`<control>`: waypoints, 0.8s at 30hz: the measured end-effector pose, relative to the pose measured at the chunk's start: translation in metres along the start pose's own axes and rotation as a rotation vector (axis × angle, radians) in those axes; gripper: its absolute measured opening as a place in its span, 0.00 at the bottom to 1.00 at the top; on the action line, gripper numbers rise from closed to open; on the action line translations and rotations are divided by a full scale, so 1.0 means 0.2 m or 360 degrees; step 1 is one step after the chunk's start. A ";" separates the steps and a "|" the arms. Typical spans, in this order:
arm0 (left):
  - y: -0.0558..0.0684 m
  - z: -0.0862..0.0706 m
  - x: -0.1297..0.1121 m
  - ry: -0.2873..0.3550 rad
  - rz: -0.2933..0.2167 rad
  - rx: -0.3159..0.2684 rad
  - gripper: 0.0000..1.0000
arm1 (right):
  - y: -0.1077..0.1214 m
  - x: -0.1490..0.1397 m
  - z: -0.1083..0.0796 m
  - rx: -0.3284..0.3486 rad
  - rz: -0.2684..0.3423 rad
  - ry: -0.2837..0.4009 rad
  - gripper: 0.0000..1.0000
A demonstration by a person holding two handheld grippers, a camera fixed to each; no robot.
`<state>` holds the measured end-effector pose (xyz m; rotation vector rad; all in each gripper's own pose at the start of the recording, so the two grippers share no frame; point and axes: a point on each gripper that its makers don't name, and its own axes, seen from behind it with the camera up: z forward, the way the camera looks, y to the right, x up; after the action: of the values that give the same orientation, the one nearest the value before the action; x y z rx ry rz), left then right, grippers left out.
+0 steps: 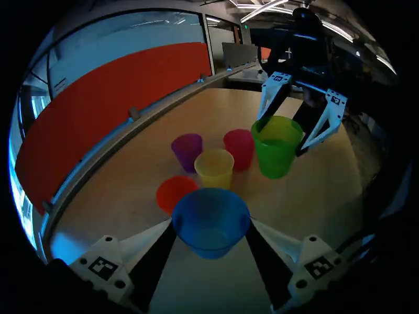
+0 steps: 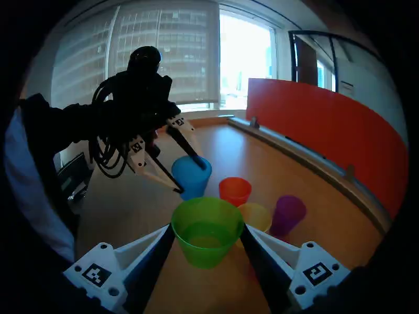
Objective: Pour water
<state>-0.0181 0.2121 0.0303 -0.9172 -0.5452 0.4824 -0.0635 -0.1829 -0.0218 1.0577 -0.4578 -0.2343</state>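
Fingers [image 1: 157, 246] of the left gripper [image 1: 210, 233] pinch a blue cup [image 1: 210, 212], those of the right gripper [image 2: 208, 235] a green cup [image 2: 207, 222], facing across four cups [image 1: 214, 165]; bare desk [image 1: 319, 193] lies opposite the orange partition [image 1: 105, 104].

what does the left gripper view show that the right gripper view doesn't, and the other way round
Left gripper view: a dark pink cup just beyond the yellow cup, and ceiling light strips.
Right gripper view: bright windows and the dark sleeve of the person holding the left gripper.
Shared: the blue cup between the left gripper's fingers, the green cup between the fingers of the right gripper, the yellow cup, orange cup, purple cup, wooden table and red partition.
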 end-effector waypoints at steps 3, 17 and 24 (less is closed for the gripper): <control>0.01 0.02 -0.02 -0.0030 0.0002 -0.0025 0.88 | 0.00 -0.02 0.01 0.0006 -0.0004 -0.0017 0.92; 0.08 0.11 -0.10 -0.0139 -0.0007 -0.0130 0.88 | 0.02 -0.14 0.05 0.0038 -0.0020 -0.0117 0.92; 0.10 0.15 -0.11 -0.0158 0.0002 -0.0164 0.88 | 0.02 -0.20 0.08 0.0056 -0.0038 -0.0160 0.92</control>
<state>-0.0568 0.2271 0.0233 -0.9957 -0.6642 0.5066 -0.1068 -0.1783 -0.0215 1.0896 -0.5418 -0.3024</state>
